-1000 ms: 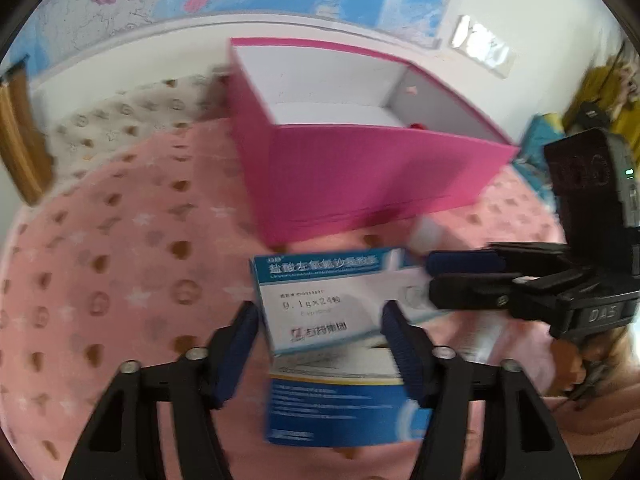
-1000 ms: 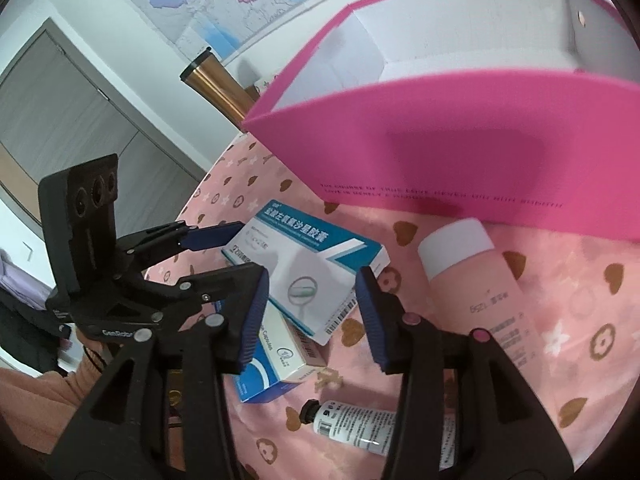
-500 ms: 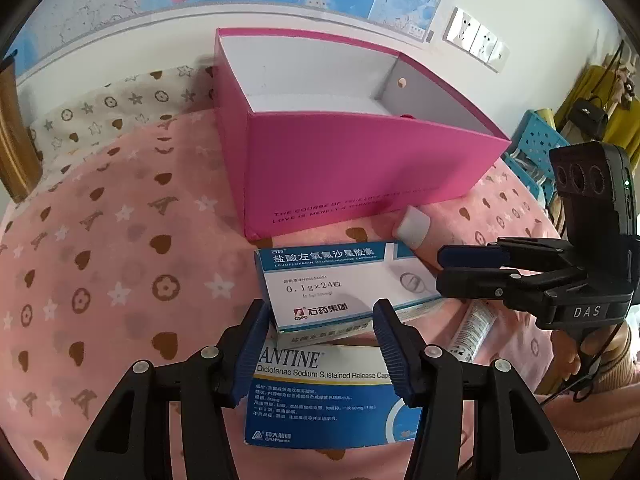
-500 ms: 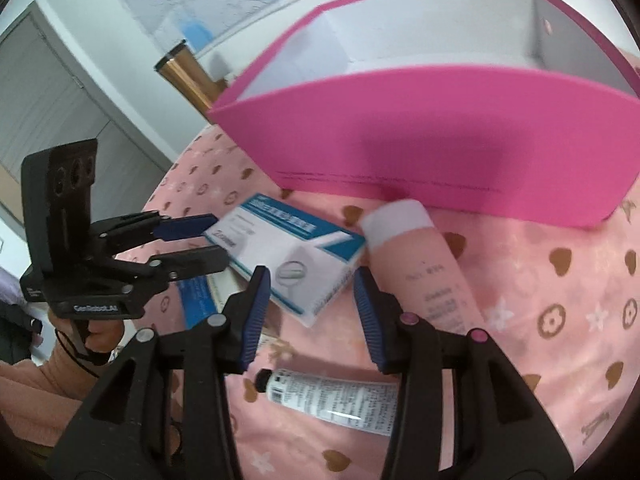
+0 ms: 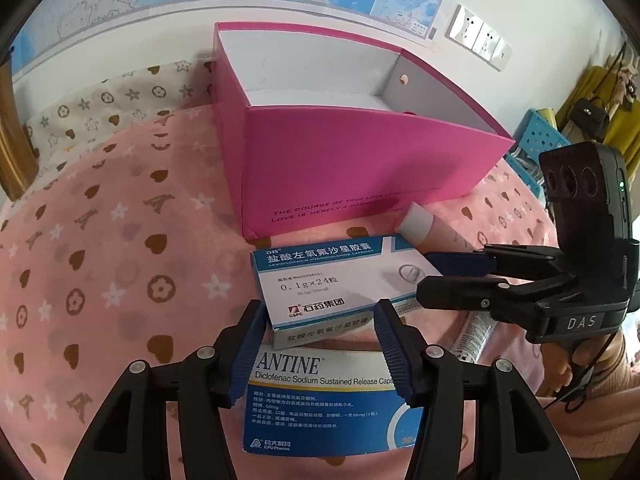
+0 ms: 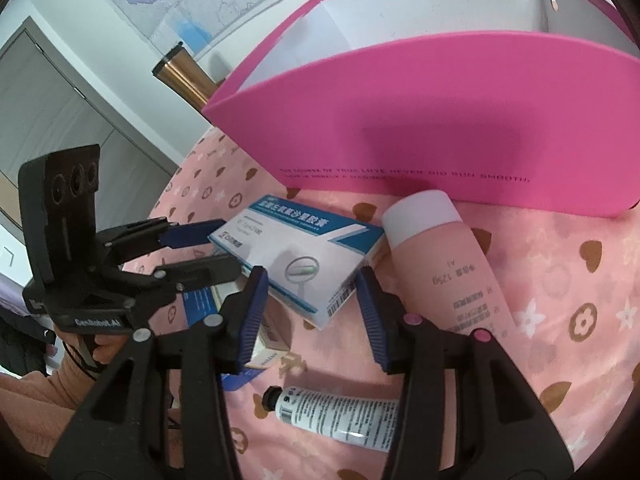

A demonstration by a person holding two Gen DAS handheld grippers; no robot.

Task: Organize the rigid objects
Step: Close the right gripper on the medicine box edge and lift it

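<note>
Moved: right gripper (image 6: pixel 310 300) jaws just opened wider, astride capsule box (image 5: pixel 336 284), not pressing | left gripper (image 5: pixel 318 344) apart at box's near end | box: light, stiff; hold long sides; lies on ANTINE box (image 5: pixel 324 400) | pink storage box (image 5: pixel 360 168) far, seems empty
</note>
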